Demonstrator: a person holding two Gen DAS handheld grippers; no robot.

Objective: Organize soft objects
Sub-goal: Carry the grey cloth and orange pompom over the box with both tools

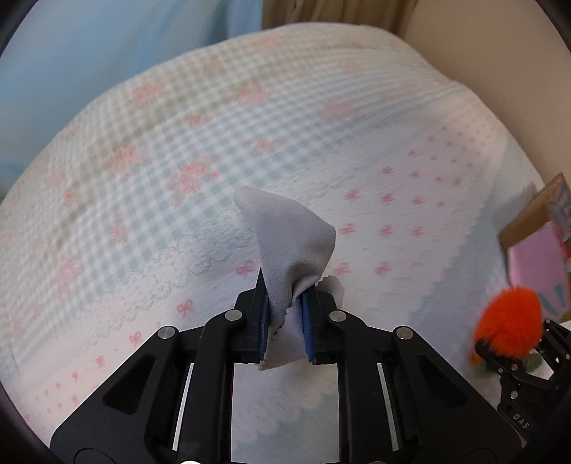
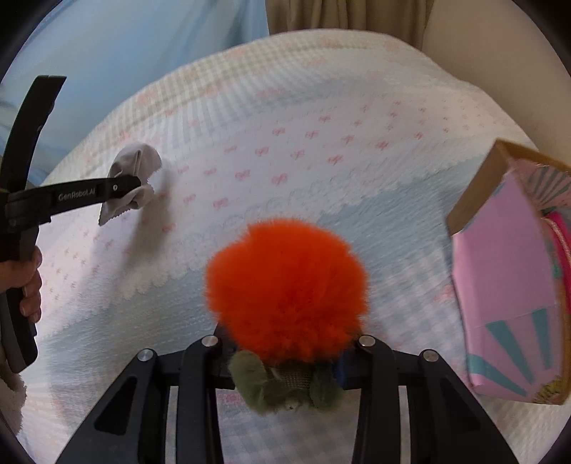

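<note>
Item: left claw [image 1: 285, 314] clamped on the grey microfibre cloth [image 1: 289, 235], well left of the pink box [image 2: 510, 285]. Item: right claw [image 2: 285, 367] clamped on the orange pompom [image 2: 285, 289], just beside that box, above the bed [image 2: 321, 107]. You should carry both over the box's rim before letting go, pompom first.

Bed cover [image 1: 221, 150]: I see pale checks with pink bows and flowers, then a scalloped white band.
Curtain [image 2: 342, 18]: I make out beige folds behind the bed.
Wall [image 1: 499, 53]: cream, on my right.
Backdrop [image 1: 89, 53]: light blue, blurred.
</note>
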